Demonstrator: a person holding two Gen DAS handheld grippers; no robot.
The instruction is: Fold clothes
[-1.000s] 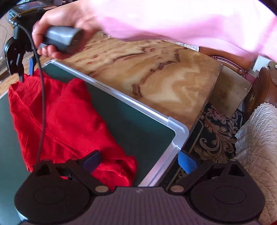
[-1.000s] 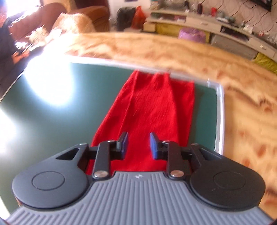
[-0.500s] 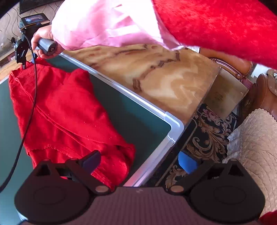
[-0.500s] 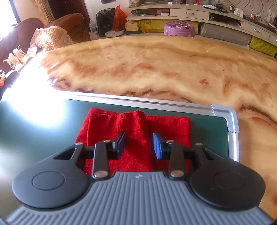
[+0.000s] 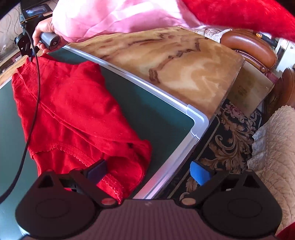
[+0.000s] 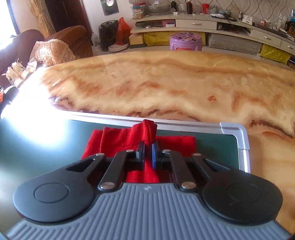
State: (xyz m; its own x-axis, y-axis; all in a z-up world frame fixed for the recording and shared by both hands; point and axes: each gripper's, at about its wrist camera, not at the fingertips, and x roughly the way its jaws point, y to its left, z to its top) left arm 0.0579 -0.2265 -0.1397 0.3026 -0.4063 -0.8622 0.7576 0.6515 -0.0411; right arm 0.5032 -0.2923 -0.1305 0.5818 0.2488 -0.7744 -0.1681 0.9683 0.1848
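A red garment (image 5: 73, 110) lies stretched along a dark green board (image 5: 147, 114) on a marble-patterned table (image 5: 175, 64). My left gripper (image 5: 148, 169) stands wide open at the board's near corner. One of its fingers is over the garment's scalloped hem, the other is past the board's edge. At the far end a hand holds my right gripper (image 5: 27, 49). In the right wrist view my right gripper (image 6: 148, 149) has its jaws closing, and a raised fold of the red garment (image 6: 118, 140) is pinched between the pads.
A black cable (image 5: 35, 92) trails across the garment. A pink sleeve (image 5: 110, 16) hangs over the table's far side. Beside the table are a brown chair (image 5: 247, 46), a patterned rug (image 5: 226, 144) and a cream quilted cushion (image 5: 272, 147). Sun glare whitens the board's left part (image 6: 36, 120).
My right gripper moved along the garment to its end, then its jaws came together on a fold, which now bunches up between them. My left gripper has hardly moved.
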